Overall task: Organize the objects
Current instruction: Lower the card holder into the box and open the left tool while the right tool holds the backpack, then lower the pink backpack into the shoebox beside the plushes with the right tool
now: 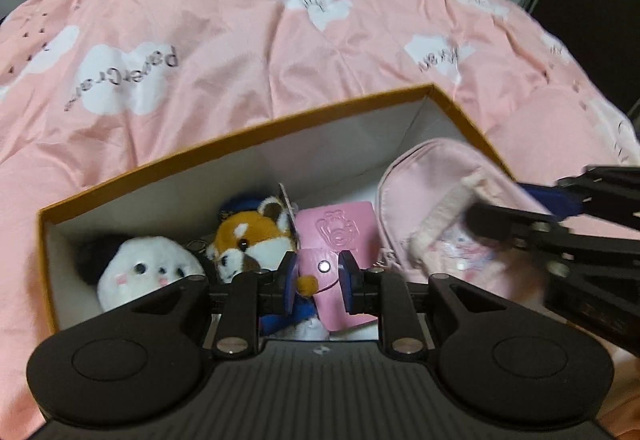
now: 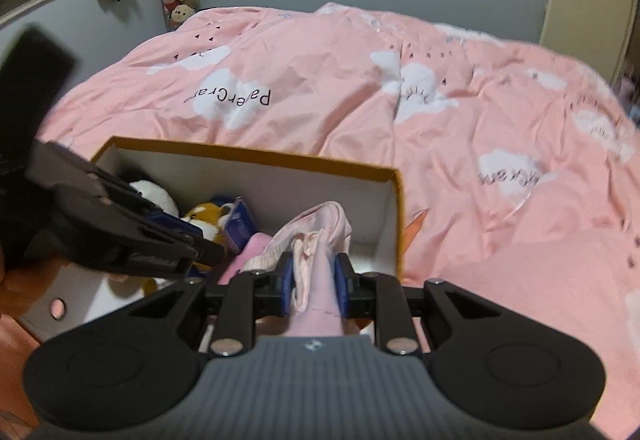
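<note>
Right hand-held gripper (image 2: 314, 282) clamps pink pouch (image 2: 316, 240), long axis pointing into box (image 2: 256, 155) directly ahead. Left hand-held gripper (image 1: 318, 282) empty, parted, above pink wallet (image 1: 340, 236) inside box.

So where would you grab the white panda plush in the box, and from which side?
Grip the white panda plush across its rounded head, coming straight down from above. It sits in the box's left end, beside the red panda plush, with the wall close behind and to its left, so only the top is open. The left gripper hovers open nearby, while the right gripper holds the pink pouch.
</note>
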